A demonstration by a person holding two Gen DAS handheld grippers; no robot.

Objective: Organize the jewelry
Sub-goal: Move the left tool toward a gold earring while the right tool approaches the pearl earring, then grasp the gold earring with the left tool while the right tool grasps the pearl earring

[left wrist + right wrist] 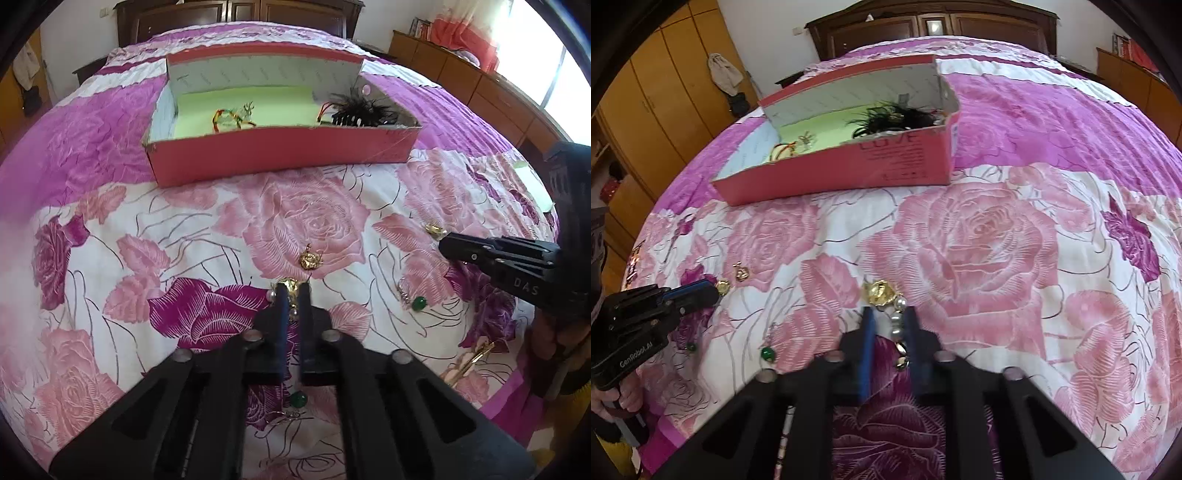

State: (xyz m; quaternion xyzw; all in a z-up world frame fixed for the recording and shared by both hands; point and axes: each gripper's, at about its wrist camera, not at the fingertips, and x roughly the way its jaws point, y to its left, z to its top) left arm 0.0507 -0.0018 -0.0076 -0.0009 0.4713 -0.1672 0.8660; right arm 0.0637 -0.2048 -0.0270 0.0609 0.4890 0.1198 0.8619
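Left hand-held gripper (714, 290) "GenRobot.AI", box (905, 162) "LOVE"

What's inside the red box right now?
In the red box: a green liner, a red-yellow cord piece at one end, a black feather comb at the other. Anything under the feathers is hidden.

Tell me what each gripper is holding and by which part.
The left gripper pinches a gold earring at its gold top. The right gripper straddles a matching pearl-and-gold earring around its pearls; whether it grips is unclear.

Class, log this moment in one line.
left gripper: shut on gold-pearl earring | right gripper: straddling second earring, open | box: on bed
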